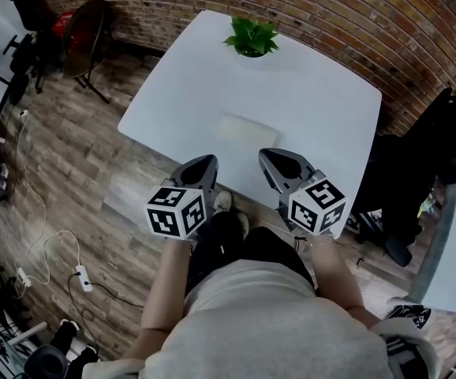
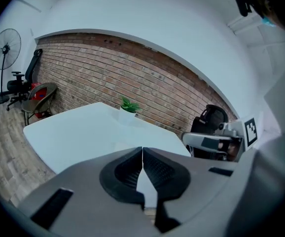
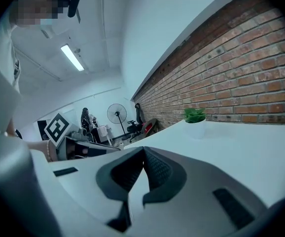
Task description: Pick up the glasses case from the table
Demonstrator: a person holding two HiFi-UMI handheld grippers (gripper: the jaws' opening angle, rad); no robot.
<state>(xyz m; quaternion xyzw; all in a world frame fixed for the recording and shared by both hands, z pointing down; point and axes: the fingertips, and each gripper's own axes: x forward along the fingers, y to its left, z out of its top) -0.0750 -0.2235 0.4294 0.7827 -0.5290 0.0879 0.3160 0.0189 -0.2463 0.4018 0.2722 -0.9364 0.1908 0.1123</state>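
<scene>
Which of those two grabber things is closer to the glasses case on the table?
Right, slightly. The right gripper is just short of the case, toward its right end; the left gripper is off its near left corner, farther back.

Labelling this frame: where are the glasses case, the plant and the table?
glasses case point(image 1: 248, 130), head view, middle of its top.
plant point(image 1: 251, 34), head view, its green leaves.
table point(image 1: 327, 109), head view, bare top right of the case.
</scene>
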